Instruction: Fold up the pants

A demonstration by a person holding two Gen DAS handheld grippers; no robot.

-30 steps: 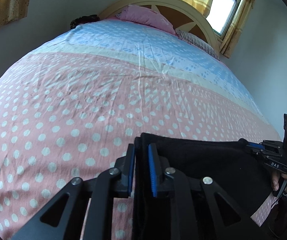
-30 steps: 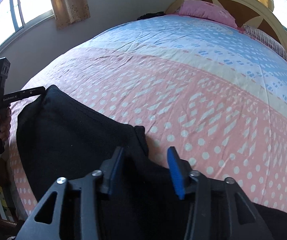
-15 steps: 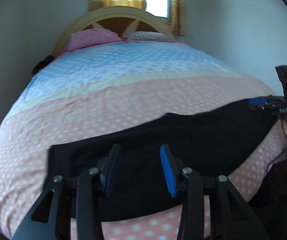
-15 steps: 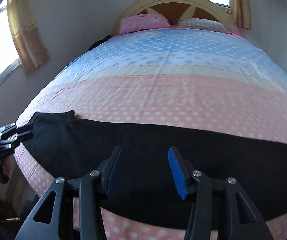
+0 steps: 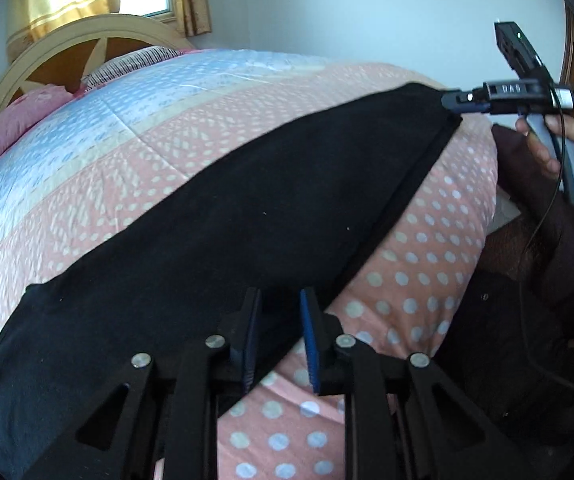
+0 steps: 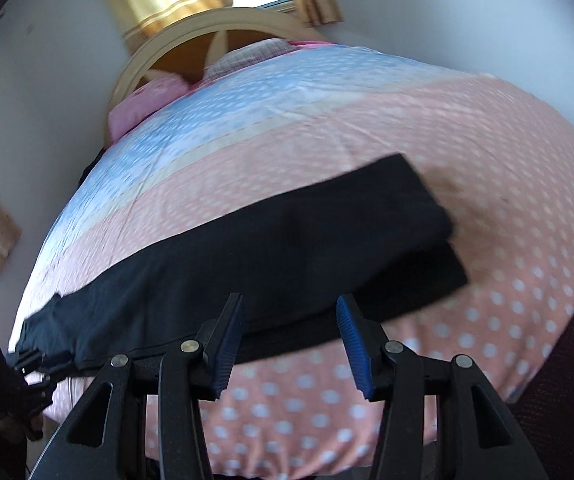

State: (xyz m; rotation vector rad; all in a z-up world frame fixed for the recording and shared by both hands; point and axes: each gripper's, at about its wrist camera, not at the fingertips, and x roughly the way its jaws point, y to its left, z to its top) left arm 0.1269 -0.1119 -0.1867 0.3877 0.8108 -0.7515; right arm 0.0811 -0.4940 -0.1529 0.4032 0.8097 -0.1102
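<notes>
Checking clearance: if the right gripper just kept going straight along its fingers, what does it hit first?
Probably the black pants lying across the bedspread; the open right gripper points at their near edge. Depth is unclear.

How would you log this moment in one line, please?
black pants: stretched across polka-dot quilt | left gripper: fingers close together astride pants edge, grip unclear | right gripper: open, over pants

Only one marking can be read: small pale letters, apparently "DAS", printed on the black body of the right handheld two-finger gripper (image 5: 453, 102) as it shows in the left wrist view. The letters are small, so that reading is uncertain, and no other text, number or sign is legible in either view.
</notes>
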